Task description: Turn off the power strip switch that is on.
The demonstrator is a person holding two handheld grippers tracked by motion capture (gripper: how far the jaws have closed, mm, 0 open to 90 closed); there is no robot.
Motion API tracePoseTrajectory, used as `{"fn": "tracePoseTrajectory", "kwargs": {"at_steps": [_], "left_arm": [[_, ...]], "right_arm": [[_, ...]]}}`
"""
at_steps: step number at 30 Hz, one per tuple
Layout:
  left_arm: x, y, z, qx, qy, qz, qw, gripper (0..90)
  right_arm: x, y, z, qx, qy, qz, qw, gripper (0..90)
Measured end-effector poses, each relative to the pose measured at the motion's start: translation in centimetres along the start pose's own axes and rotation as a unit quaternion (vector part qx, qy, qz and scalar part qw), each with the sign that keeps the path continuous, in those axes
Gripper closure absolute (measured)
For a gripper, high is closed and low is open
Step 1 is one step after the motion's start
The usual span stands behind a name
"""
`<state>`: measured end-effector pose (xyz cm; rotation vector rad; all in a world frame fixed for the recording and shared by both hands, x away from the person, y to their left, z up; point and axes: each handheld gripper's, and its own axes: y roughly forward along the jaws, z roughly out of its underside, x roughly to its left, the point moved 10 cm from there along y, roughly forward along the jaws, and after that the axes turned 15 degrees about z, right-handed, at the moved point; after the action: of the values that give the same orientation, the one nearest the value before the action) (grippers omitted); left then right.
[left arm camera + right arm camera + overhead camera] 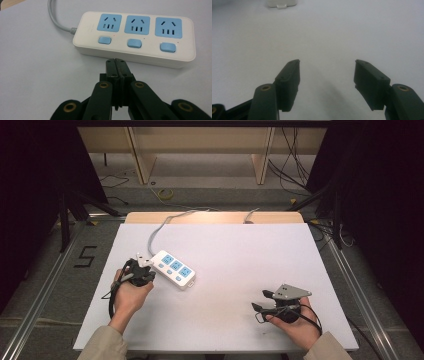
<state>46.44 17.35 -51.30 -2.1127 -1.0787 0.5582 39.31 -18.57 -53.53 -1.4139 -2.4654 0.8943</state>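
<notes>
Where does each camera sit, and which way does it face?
High view: above the table, looking down; both hands and forearms show.
Left gripper view: on the left gripper, jaws shut, facing the power strip.
Right gripper view: on the right gripper, jaws open, facing bare table.
All share the power strip.

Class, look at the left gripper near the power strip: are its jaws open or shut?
Shut. The left gripper has its pads pressed together, nothing between them, just short of the power strip.
</notes>
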Motion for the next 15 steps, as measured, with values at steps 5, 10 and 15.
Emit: {"fn": "tracePoseTrajectory", "kwargs": {"at_steps": [5,10,15], "left_arm": [[0.09,0.2,-0.19,0.0,-0.003,0.0,1.0,89.7],[0.27,0.32,-0.29,0.0,-0.004,-0.002,1.0,89.7],[0.44,0.29,-0.48,0.003,-0.002,-0.004,1.0,89.7]], "right_arm": [[-0.03,0.0,0.03,0.0,-0.002,-0.001,1.0,38.6],[-0.02,-0.01,0.03,0.001,-0.002,-0.001,1.0,38.6],[-0.03,0.0,0.01,0.0,-0.001,-0.001,1.0,38.6]]}}
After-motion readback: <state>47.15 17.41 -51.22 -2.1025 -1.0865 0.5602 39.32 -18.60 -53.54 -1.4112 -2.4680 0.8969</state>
